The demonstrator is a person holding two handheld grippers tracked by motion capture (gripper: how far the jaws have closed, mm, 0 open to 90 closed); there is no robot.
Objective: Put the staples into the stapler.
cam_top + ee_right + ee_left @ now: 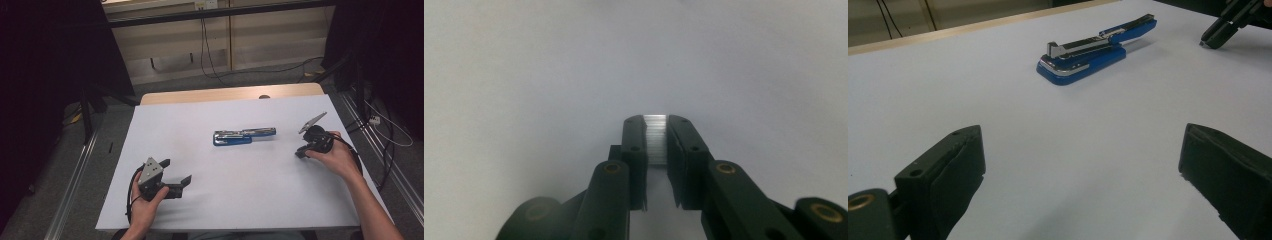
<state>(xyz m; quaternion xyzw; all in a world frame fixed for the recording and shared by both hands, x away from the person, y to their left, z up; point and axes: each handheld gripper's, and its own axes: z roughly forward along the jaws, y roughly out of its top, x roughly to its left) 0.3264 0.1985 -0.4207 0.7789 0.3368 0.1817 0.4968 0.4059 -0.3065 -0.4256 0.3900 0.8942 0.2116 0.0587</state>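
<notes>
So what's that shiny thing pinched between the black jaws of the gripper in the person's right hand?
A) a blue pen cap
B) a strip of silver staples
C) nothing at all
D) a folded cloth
B: in the right gripper view the right gripper has its pads closed on a ridged, silvery strip of staples, while the blue stapler lies opened out on the white table.

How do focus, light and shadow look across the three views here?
High view: dim surroundings, bright table, stapler slightly soft. Left gripper view: stapler sharp, near jaws blurred and casting soft shadows. Right gripper view: staple strip glares between the hand-held gripper pads; corners darken.
</notes>
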